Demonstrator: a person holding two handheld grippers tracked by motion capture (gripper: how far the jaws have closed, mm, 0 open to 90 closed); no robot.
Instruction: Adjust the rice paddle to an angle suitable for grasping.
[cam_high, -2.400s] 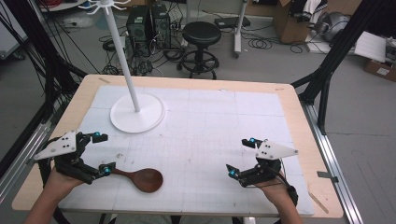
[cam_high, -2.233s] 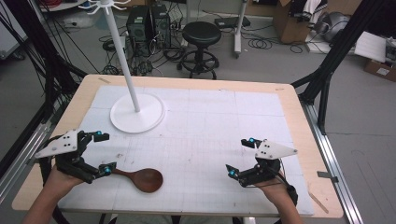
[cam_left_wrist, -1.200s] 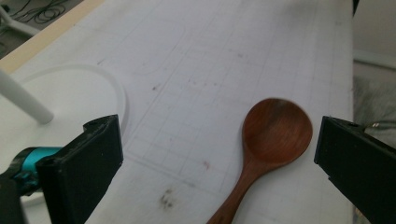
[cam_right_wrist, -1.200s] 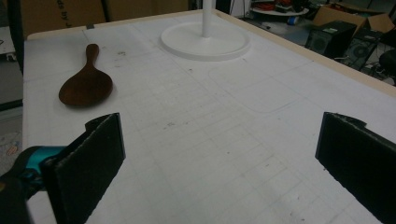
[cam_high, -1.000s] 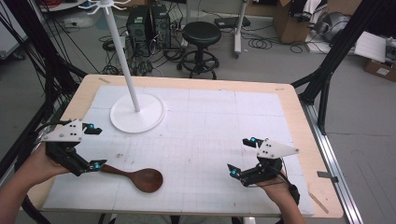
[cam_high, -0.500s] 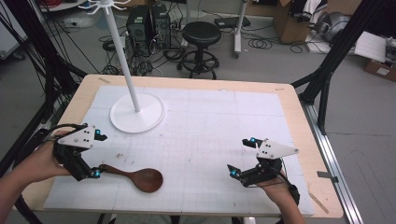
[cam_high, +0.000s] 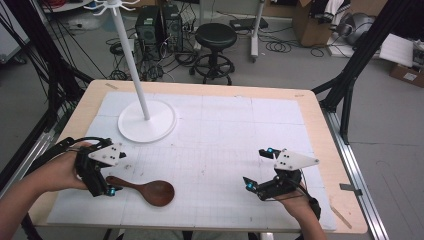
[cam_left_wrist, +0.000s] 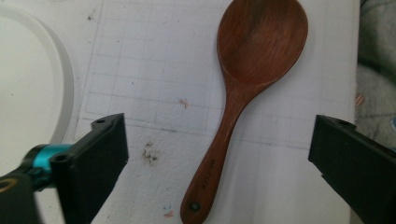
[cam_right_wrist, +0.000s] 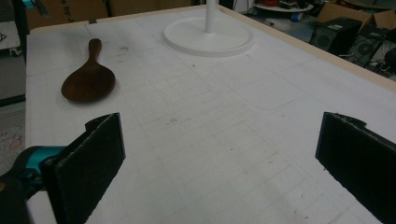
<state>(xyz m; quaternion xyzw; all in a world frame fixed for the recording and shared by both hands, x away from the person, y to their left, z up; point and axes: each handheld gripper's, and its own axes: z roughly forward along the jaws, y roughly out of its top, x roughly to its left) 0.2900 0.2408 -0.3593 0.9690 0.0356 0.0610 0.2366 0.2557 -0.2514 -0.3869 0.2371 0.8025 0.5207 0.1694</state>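
Observation:
A dark wooden spoon (cam_high: 150, 190) lies flat on the white grid mat (cam_high: 225, 150) near the front left, handle pointing left. My left gripper (cam_high: 112, 172) hovers open over the handle's end. In the left gripper view the spoon (cam_left_wrist: 243, 79) runs up between the two wide-apart jaws of the left gripper (cam_left_wrist: 217, 135), neither of which touches it. My right gripper (cam_high: 257, 167) rests open at the front right with nothing between its jaws. In the right gripper view the right gripper (cam_right_wrist: 219, 135) faces across the mat, and the spoon (cam_right_wrist: 88, 79) lies far off at the left.
A white stand with a round base (cam_high: 146, 121) and a tall pole (cam_high: 131, 55) rises at the back left; its base (cam_right_wrist: 208, 36) and rim (cam_left_wrist: 60, 79) show in both gripper views. The table's wooden border (cam_high: 320, 130) frames the mat. A stool (cam_high: 215, 37) stands beyond.
My left gripper rose, swung back to the left and turned, and its jaws now straddle the spoon's handle end. The spoon and the right gripper have stayed put.

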